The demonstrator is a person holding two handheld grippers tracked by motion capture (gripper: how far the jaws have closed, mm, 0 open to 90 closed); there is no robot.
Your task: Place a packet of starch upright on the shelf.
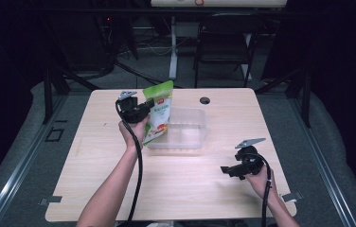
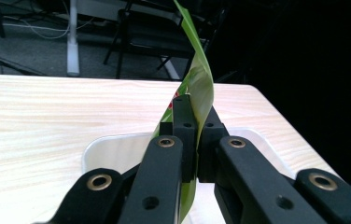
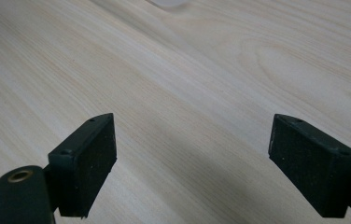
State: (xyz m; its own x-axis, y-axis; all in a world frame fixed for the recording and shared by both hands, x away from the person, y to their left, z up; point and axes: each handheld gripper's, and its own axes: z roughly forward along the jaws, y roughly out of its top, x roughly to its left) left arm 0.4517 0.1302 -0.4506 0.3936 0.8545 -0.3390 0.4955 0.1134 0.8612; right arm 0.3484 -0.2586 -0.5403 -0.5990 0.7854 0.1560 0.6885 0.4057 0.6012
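Note:
A green and white snack pouch [image 1: 159,111] hangs upright over the left end of a clear plastic tub [image 1: 192,137]. My left gripper [image 1: 143,109] is shut on the pouch's left edge. In the left gripper view the two black jaws pinch the green pouch [image 2: 201,88] edge-on, with the tub's rim [image 2: 94,147] below. My right gripper [image 1: 226,169] is low over the bare table at the front right, held by a hand. Its jaws stand wide apart in the right gripper view, right gripper [image 3: 192,163] holding nothing.
The light wooden table [image 1: 95,161] has a small dark grommet hole [image 1: 205,100] near its far edge. Behind the table stand a black folding chair [image 1: 226,40] and a white desk leg [image 1: 173,47]. Cables trail from both grippers toward the front edge.

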